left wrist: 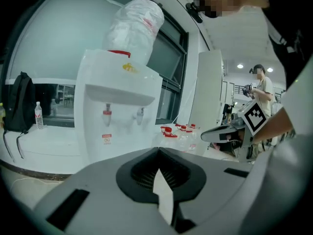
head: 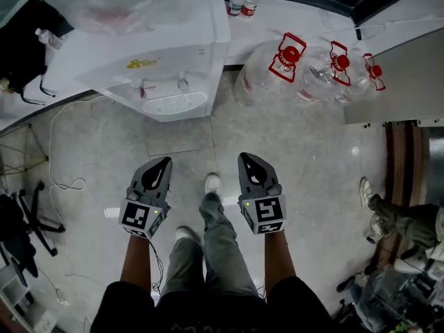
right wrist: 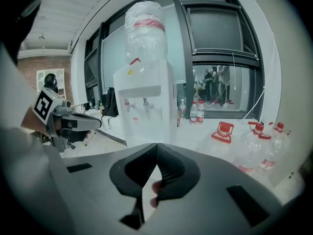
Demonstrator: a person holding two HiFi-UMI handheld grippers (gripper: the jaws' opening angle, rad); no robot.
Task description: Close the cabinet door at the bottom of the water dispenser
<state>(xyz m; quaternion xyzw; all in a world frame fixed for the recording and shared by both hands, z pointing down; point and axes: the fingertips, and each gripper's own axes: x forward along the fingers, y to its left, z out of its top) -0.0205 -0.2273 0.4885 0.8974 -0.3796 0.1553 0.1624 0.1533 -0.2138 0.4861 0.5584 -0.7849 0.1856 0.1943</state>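
Seemingly done or unstarted: left gripper (head: 165, 161) and right gripper (head: 245, 157) both pressed together, empty, well clear of white plastic water dispenser (head: 166, 61); its bottom cabinet door unseen.

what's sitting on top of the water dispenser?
A large clear water bottle, upended, with a red band around it. Its neck is sunk into the top of the water dispenser, so the neck is hidden.

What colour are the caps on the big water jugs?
The caps are red, clearest in the head view.
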